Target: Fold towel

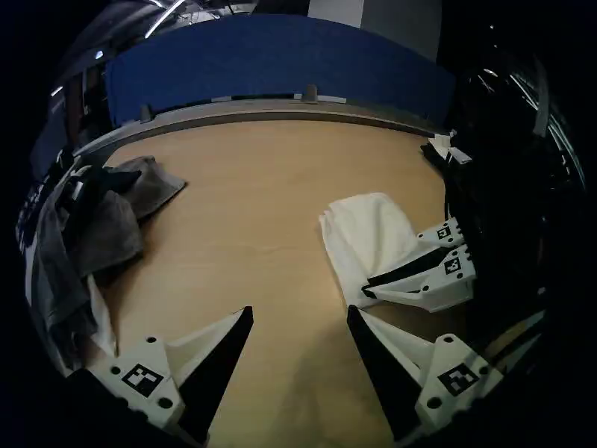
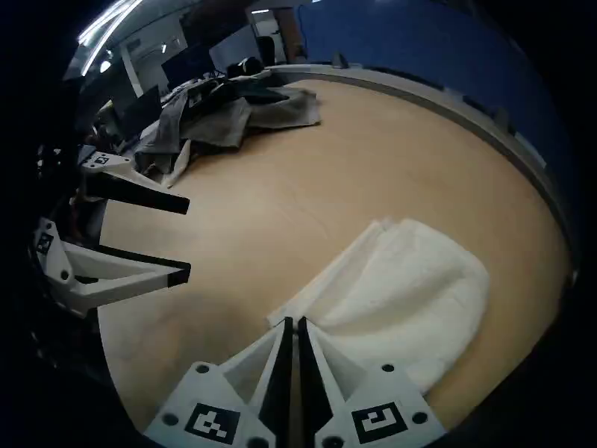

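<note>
Counting one folded white towel (image 2: 403, 291) on the table (image 1: 261, 187), one grey cloth heap (image 2: 224, 119) off at the far corner, and two grippers: left gripper (image 1: 298, 313) spread wide over bare wood, right gripper (image 2: 292, 325) closed up at the towel's edge.

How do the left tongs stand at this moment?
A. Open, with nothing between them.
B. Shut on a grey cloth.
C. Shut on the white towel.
A: the left tongs are spread wide over bare table, and the white towel lies off to their side.
</note>
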